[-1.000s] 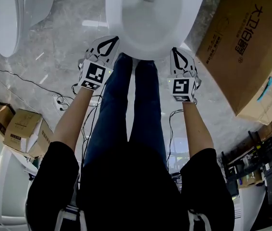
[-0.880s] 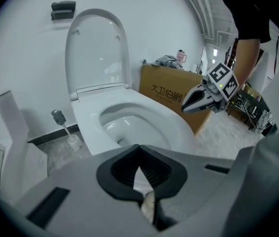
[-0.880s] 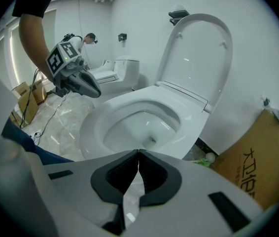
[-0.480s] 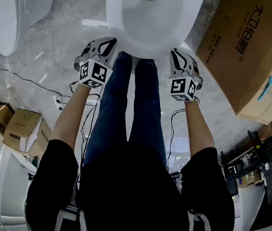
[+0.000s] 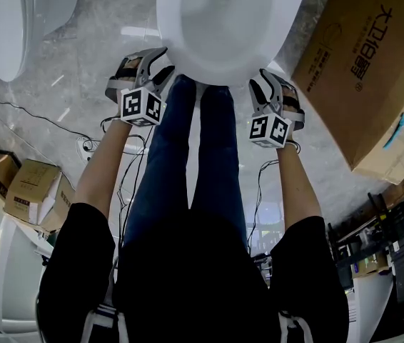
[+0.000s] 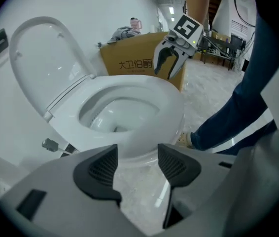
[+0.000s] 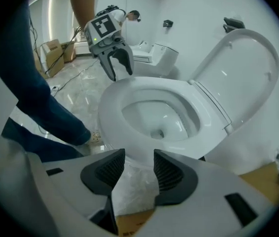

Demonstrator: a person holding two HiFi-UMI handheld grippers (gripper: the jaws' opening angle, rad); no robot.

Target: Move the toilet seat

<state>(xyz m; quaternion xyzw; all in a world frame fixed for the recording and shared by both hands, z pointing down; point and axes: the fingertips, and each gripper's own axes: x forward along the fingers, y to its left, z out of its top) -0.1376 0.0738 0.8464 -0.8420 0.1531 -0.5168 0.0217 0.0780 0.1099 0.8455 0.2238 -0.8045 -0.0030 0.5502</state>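
The white toilet (image 5: 223, 20) stands at the top middle of the head view. Its seat ring (image 6: 129, 90) (image 7: 144, 90) lies down on the bowl and the lid (image 6: 46, 68) (image 7: 243, 68) stands raised behind it. My left gripper (image 5: 160, 64) (image 6: 138, 157) hovers by the left front of the rim, jaws opening, nothing between them. My right gripper (image 5: 270, 84) (image 7: 139, 164) hovers by the right front of the rim, jaws opening too, also empty. Each gripper view shows the other gripper across the bowl: the right gripper (image 6: 169, 63) and the left gripper (image 7: 115, 63).
A large cardboard box (image 5: 362, 63) leans close to the toilet's right. A second toilet (image 5: 9, 27) stands at the top left. Small boxes (image 5: 31, 191) and cables (image 5: 95, 145) lie on the marble floor at left. The person's legs (image 5: 195, 156) stand right before the bowl.
Both grippers' jaws have gone from shut to spread apart. The left gripper has turned and shifted slightly up and left; the right one has barely moved.
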